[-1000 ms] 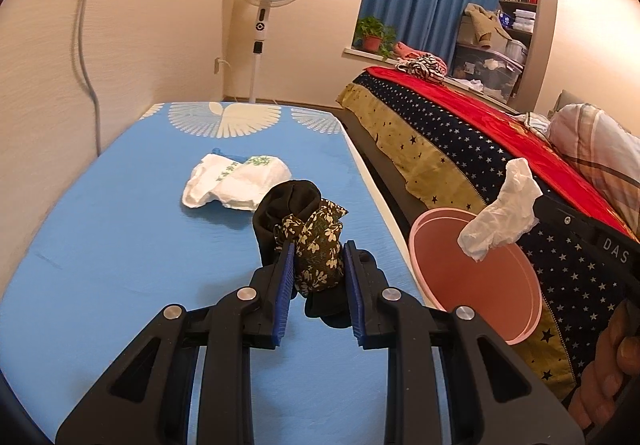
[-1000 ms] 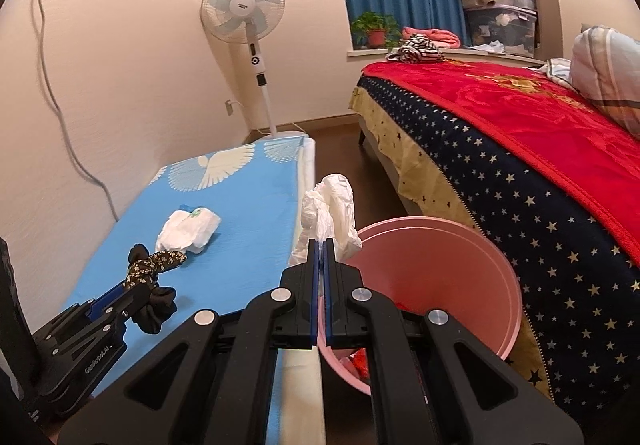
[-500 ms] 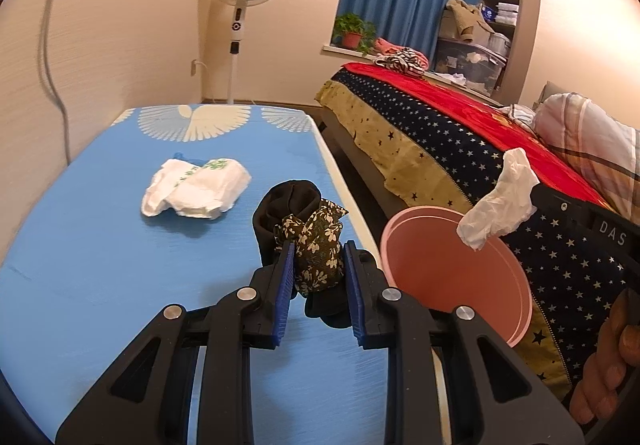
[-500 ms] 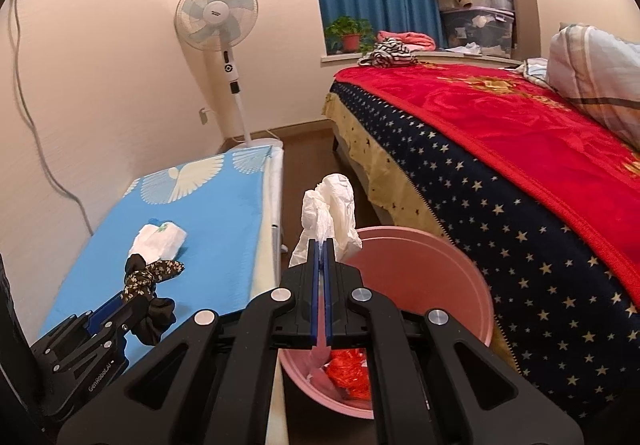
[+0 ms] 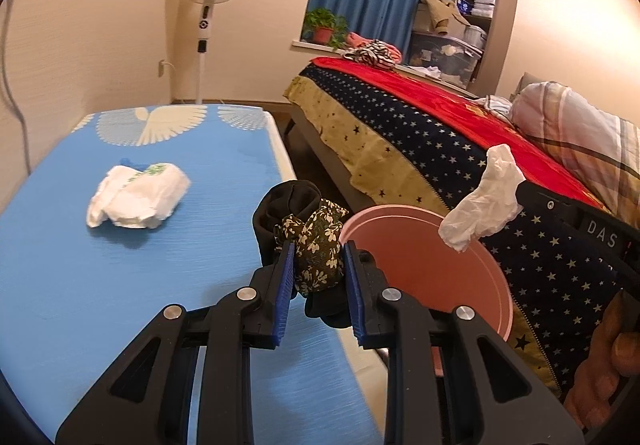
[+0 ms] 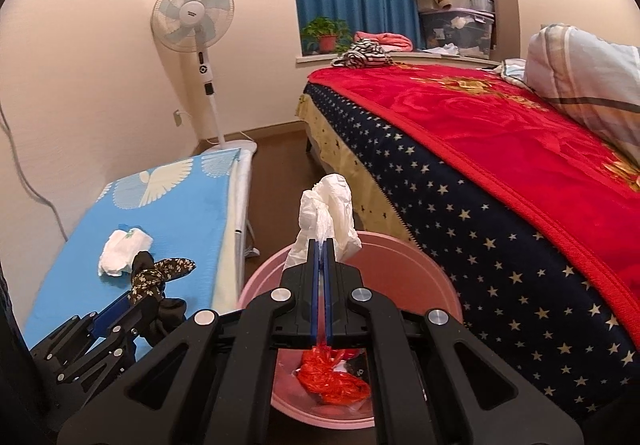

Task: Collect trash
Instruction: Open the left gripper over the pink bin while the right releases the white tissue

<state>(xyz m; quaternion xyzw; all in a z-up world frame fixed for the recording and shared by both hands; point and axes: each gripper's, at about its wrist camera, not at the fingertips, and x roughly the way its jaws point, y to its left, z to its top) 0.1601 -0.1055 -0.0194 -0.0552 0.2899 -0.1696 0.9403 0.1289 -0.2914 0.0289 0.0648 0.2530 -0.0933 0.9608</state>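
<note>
From the left wrist, the left claw (image 5: pixel 318 265) pinches a dark flowery cloth (image 5: pixel 316 245) just past the edge of the blue desk (image 5: pixel 60 265). The pink bin (image 5: pixel 460 277) sits close by on the right. A white wad (image 5: pixel 140 197) lies on the desk.

From the right wrist, the right claw (image 6: pixel 322 273) is shut tight on a white bag (image 6: pixel 328 217), right over the bin (image 6: pixel 420 265). Red trash (image 6: pixel 332 381) is already inside. I think it should let go only while above the middle, so nothing falls out.
</note>
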